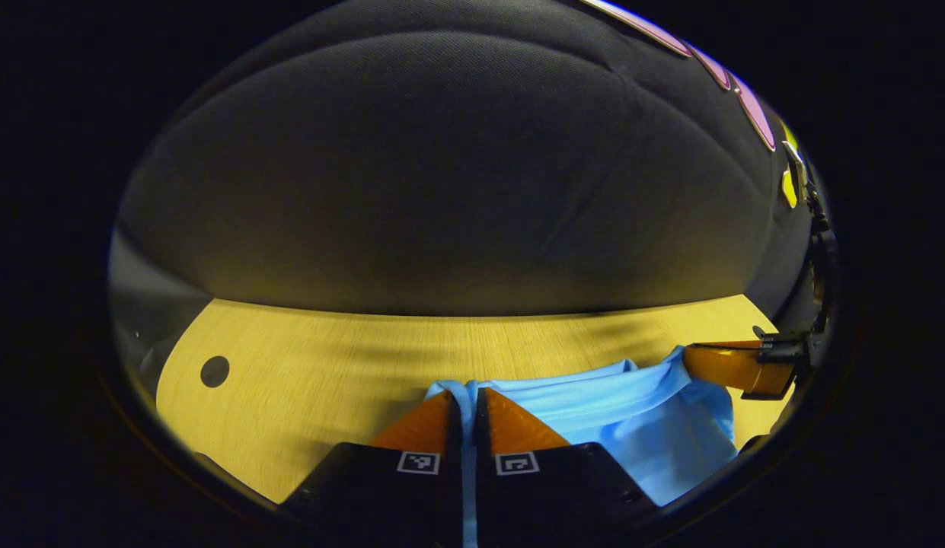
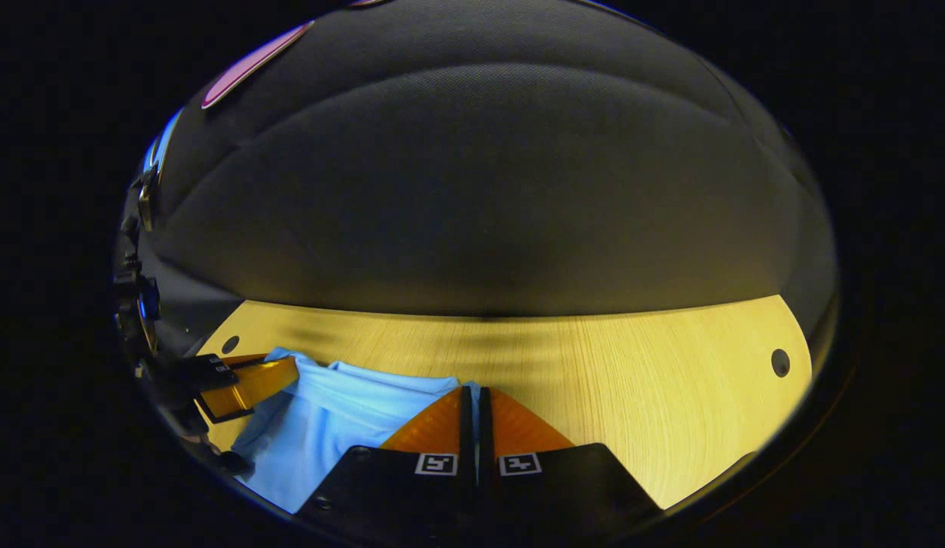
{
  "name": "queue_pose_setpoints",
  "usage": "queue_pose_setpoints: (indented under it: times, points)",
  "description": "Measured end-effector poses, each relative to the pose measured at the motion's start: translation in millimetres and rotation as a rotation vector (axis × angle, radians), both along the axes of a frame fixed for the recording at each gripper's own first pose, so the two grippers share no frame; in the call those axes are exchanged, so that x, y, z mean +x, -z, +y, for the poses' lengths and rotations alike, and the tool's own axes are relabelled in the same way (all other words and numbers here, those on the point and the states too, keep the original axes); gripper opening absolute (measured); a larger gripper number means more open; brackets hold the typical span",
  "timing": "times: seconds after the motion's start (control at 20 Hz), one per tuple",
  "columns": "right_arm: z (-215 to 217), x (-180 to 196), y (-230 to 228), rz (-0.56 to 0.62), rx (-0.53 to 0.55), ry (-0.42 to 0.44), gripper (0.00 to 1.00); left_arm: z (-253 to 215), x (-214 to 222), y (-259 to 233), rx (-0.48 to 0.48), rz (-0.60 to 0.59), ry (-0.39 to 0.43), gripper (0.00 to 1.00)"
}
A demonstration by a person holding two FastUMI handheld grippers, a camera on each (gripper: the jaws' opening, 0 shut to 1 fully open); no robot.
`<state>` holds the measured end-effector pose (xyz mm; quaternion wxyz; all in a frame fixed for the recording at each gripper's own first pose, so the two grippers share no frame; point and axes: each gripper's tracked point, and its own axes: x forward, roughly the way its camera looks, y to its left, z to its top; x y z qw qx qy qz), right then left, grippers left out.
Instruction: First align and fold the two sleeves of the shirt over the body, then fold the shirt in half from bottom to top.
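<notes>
A: Left tongs [image 1: 466, 407] pressed together, a thin strip of the light blue shirt [image 1: 632, 415] running up between the two fingers. Pinching an edge, I'd say.

B: Same on the other side. Right tongs [image 2: 472, 403] closed, with a sliver of blue cloth between the fingers at the tip. Shirt [image 2: 343, 415] spreads off to their left in the right gripper view.

A: So where is the shirt lying?

B: On the wooden desk [image 1: 327, 358], bunched between the two tongs, near the front edge. Both pairs point toward the booth wall.

A: Why a grip at each end?

B: My reading: two held points keep one edge taut and level, so it can be carried across the body as a straight line. Could be the bottom hem for the half fold, or a sleeve line. Can't tell which; the garment is too bunched.

A: Stage?

B: Uncertain. A raised fold or collar-like ridge shows along the far side, but the sleeves can't be made out.

A: What does each view add?

B: Left gripper view shows the right tongs side-on at the right edge, touching the far end of the cloth. Right gripper view shows the left tongs at its left edge likewise. Each also shows a round hole in the desk [image 2: 780, 362] on its outer side.
</notes>
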<state>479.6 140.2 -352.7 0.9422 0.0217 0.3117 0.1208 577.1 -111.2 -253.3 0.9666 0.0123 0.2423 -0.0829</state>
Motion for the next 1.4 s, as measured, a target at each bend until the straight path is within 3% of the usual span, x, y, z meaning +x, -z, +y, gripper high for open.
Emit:
queue_pose_setpoints:
  times: [0.1, 0.15, 0.3, 0.45, 0.65, 1.0, 1.15, 1.4]
  points:
    - [-3, -2, -8, -0.016, -0.024, -0.016, 0.08, 4, -3, -7, 0.009, -0.011, -0.018, 0.23]
    - [-2, -6, -11, -0.033, -0.026, -0.017, 0.18, 5, -3, -16, 0.003, -0.036, -0.031, 0.27]
    - [-4, -18, -29, -0.078, -0.02, -0.031, 1.0, -5, -16, -46, -0.039, -0.086, -0.008, 1.0]
    - [-8, -42, -62, -0.153, -0.076, -0.039, 0.99, -1, -47, -82, 0.011, -0.163, 0.015, 0.98]
    - [-20, -79, -102, -0.21, -0.152, -0.033, 0.99, -12, -90, -127, -0.044, -0.196, 0.021, 0.98]
    - [-42, -161, -194, -0.284, -0.137, 0.021, 0.98, 13, -178, -218, -0.057, -0.328, -0.004, 0.98]
    - [-56, -208, -244, -0.354, -0.154, 0.052, 0.98, 19, -233, -259, -0.081, -0.389, -0.005, 0.98]
    - [-64, -299, -315, -0.454, -0.125, 0.083, 0.98, 54, -342, -300, -0.001, -0.488, 0.006, 0.98]
